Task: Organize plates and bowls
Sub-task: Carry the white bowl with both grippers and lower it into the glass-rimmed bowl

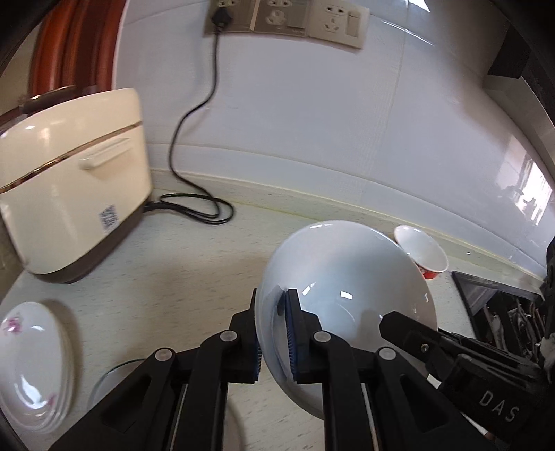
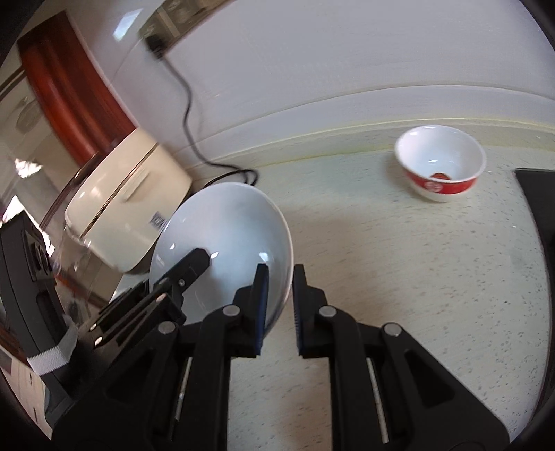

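Showing only leftward: floral plate (image 1: 33, 360)

Home kitchen: speckled counter (image 2: 399, 263), rice cooker (image 1: 69, 187), wall sockets (image 1: 288, 17).

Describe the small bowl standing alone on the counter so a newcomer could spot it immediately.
Start at the tiled wall and drop to the pale speckled counter at its foot. Near that back edge stands a small bowl, upright and alone. Unlike the plain white bowl the grippers hold, it has a red band with white markings outside.
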Motion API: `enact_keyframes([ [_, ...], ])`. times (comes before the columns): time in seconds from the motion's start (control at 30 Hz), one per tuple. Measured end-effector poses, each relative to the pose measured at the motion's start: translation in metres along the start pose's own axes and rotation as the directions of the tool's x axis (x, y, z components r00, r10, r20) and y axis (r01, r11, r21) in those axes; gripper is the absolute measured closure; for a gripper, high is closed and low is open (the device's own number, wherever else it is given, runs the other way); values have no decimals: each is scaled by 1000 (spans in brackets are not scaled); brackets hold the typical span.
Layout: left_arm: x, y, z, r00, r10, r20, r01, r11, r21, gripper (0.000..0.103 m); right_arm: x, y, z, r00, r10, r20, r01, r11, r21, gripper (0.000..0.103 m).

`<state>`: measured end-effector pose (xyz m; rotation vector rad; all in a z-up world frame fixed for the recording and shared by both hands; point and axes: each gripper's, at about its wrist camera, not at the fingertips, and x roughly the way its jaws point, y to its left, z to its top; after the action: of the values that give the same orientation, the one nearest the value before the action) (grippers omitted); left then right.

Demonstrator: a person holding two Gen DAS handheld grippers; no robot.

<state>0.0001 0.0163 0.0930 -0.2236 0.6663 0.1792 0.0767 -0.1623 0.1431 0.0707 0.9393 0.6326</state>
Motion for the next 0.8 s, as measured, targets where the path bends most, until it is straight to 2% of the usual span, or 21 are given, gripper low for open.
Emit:
enact_keyframes([
  [0.47,-34,44,-19,993,113,-27,-114,993,-15,91,14,50,-24,995,78,-68,-87,987,-132,87],
  [0.8,-52,65,-32,986,156,-50,-158,987,-27,87,21,76,-44,988,93,-120,-118,968,-220,86],
])
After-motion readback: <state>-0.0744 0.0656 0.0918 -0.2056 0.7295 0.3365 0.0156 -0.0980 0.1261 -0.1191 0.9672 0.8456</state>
